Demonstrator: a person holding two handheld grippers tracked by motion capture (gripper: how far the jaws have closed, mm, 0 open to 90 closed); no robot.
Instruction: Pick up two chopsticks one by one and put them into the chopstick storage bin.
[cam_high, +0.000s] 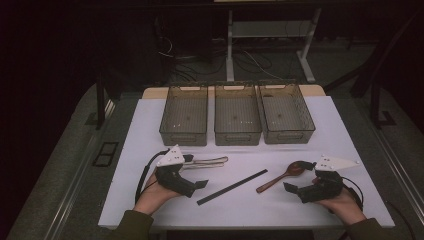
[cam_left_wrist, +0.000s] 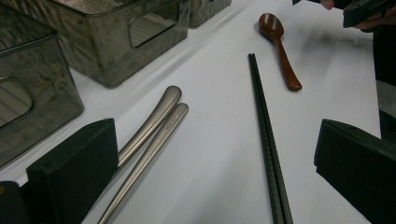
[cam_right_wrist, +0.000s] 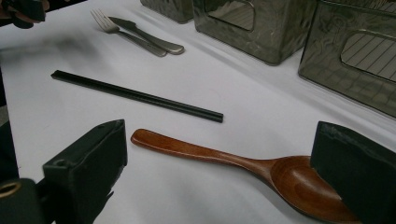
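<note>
Three smoky clear bins set in row across far part of white table (cam_high: 150, 125): left bin (cam_high: 184, 114), middle bin (cam_high: 237, 113), right bin (cam_high: 286, 112), just beside one another, handle cut-outs seen in end walls. Dark floor with cables (cam_high: 200, 62) and white desk legs (cam_high: 306, 60) seen beyond table.

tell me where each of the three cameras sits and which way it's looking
High view: above the person's edge of the table, looking forward and down at three bins; both forearms, left gripper and right gripper show.
Left gripper view: rides the left gripper, looking between open jaws across fork and knife handles.
Right gripper view: rides the right gripper, jaws open beside the wooden spoon.
Both gripper views share the black chopsticks and the spoon.
</note>
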